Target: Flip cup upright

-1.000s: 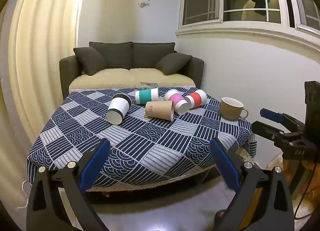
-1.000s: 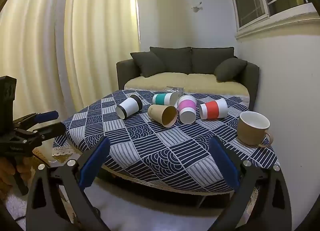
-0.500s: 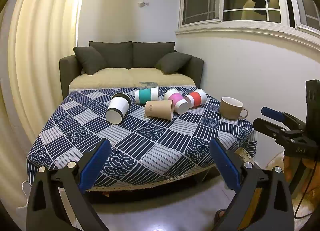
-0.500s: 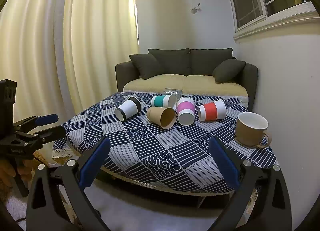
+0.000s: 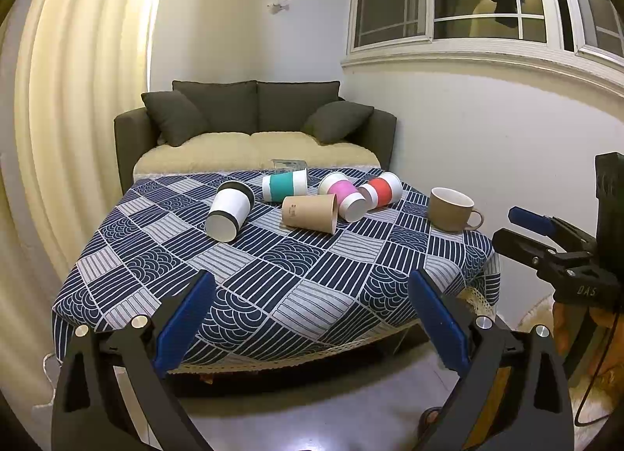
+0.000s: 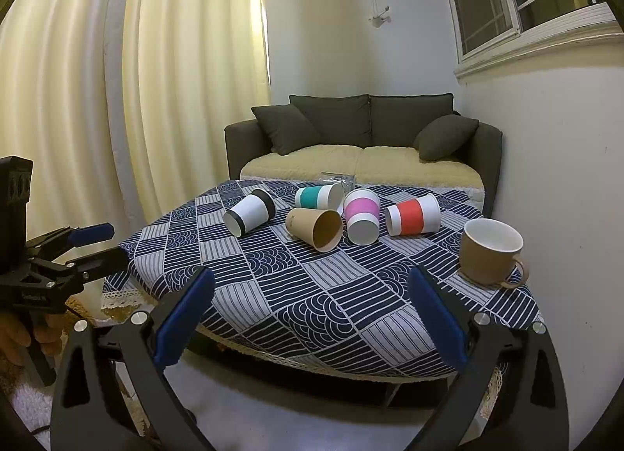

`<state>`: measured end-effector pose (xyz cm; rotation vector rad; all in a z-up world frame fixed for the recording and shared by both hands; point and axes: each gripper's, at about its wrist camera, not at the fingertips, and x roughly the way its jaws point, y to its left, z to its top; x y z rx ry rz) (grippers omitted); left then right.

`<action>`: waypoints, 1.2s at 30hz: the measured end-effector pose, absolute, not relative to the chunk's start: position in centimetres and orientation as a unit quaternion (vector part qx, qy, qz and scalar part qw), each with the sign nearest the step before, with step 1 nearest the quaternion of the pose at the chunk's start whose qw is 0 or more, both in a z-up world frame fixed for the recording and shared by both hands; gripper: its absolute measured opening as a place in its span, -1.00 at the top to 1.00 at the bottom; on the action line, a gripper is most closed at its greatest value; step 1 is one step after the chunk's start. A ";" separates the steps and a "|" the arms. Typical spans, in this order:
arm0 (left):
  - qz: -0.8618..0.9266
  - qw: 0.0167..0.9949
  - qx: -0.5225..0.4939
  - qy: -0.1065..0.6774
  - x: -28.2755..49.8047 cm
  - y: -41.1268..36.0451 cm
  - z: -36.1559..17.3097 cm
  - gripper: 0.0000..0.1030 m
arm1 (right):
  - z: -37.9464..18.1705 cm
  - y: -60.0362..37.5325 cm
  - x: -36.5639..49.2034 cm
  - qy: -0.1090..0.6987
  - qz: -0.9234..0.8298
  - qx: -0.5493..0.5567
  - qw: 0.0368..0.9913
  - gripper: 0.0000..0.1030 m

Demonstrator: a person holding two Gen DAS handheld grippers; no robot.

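Note:
Several paper cups lie on their sides on the table: a white cup with black bands, a teal one, a plain brown one, a pink one and a red one. A tan mug stands upright at the right. My left gripper and right gripper are both open and empty, in front of the table's near edge.
The table wears a navy patterned cloth. A dark sofa with cushions stands behind it, a curtain on the left, a wall and window on the right. Each gripper shows in the other's view, the right one and the left one.
Both grippers have drifted slightly, so the table sits a little differently in view. The cups and mug have not moved. Both grippers stay open.

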<state>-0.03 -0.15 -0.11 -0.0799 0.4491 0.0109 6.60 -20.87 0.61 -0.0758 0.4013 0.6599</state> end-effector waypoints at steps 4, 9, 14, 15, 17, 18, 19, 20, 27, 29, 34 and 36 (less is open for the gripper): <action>0.005 0.974 -0.039 0.224 -0.1 -0.2 -0.1 -0.87 | 0.6 -20.8 6.6 0.196 0.321 -0.037 0.926 -0.90; 0.004 0.974 -0.039 0.225 0.0 -0.2 -0.2 -0.87 | 0.5 -20.8 6.7 0.197 0.320 -0.036 0.926 -0.90; 0.004 0.974 -0.038 0.225 0.0 -0.2 -0.2 -0.87 | 0.5 -20.7 6.7 0.197 0.320 -0.036 0.926 -0.90; 0.004 0.974 -0.038 0.225 0.0 -0.2 -0.2 -0.87 | 0.5 -20.7 6.7 0.198 0.321 -0.036 0.925 -0.90; 0.003 0.973 -0.039 0.226 0.0 -0.2 -0.2 -0.87 | 0.5 -20.7 6.7 0.199 0.320 -0.036 0.925 -0.90; 0.004 0.973 -0.039 0.226 0.0 -0.3 -0.2 -0.87 | 0.4 -20.7 6.8 0.199 0.321 -0.035 0.925 -0.90; 0.003 0.974 -0.038 0.225 -0.1 -0.3 -0.2 -0.87 | 0.5 -20.7 6.8 0.199 0.321 -0.035 0.925 -0.90; 0.002 0.974 -0.038 0.225 -0.1 -0.3 -0.2 -0.87 | 0.4 -20.8 6.8 0.199 0.321 -0.035 0.926 -0.90; 0.002 0.973 -0.039 0.226 0.0 -0.3 -0.3 -0.87 | 0.5 -20.8 6.8 0.199 0.321 -0.034 0.925 -0.90; 0.003 0.973 -0.038 0.226 0.0 -0.4 -0.3 -0.87 | 0.4 -20.9 6.9 0.199 0.321 -0.034 0.925 -0.90; 0.002 0.973 -0.037 0.226 -0.1 -0.4 -0.4 -0.87 | 0.4 -20.9 6.8 0.199 0.321 -0.033 0.925 -0.90; 0.002 0.974 -0.037 0.225 0.0 -0.4 -0.4 -0.87 | 0.4 -20.9 6.8 0.199 0.320 -0.033 0.926 -0.90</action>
